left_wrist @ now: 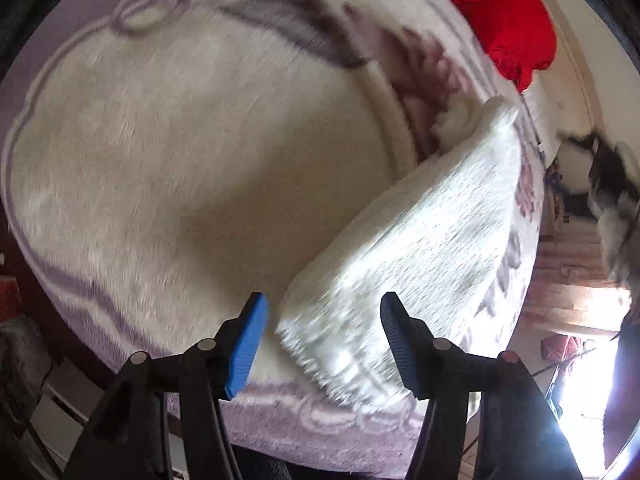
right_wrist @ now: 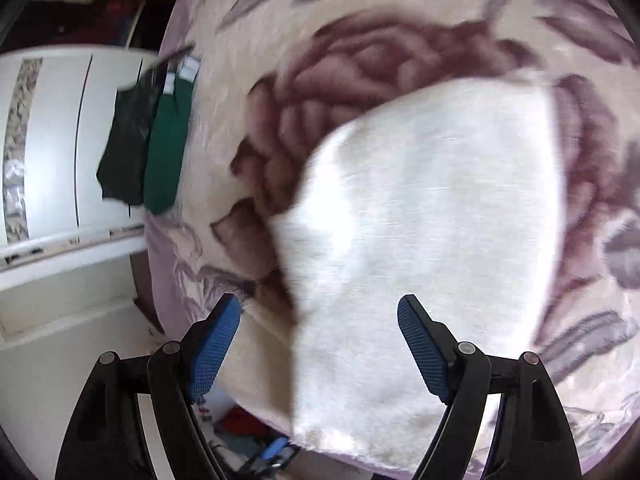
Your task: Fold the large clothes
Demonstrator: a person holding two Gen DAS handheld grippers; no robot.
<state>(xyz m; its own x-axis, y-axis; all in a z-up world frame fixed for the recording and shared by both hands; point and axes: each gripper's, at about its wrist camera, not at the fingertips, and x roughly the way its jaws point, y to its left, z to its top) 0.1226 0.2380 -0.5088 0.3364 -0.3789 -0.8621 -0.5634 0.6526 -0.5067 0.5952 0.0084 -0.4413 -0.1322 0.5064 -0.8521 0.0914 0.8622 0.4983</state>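
Two open claws, blurred white garment (right_wrist: 420, 208), edge cropped

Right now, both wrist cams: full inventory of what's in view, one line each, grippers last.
White fluffy garment: one, white, folded, lying on the blanket just ahead of both grippers.
Blanket: one, cream and lilac with dark mauve flowers, spread over the bed under everything.
Red cloth: one, red, at the blanket's far edge.
Green garment: one, dark green, at the blanket's edge by the white furniture.
Black garment: one, black, beside the green one.
White furniture: one, white panels, next to the bed.
Left gripper: one, black with blue pads, open, nothing gripped.
Right gripper: one, black with blue pads, open, nothing gripped.
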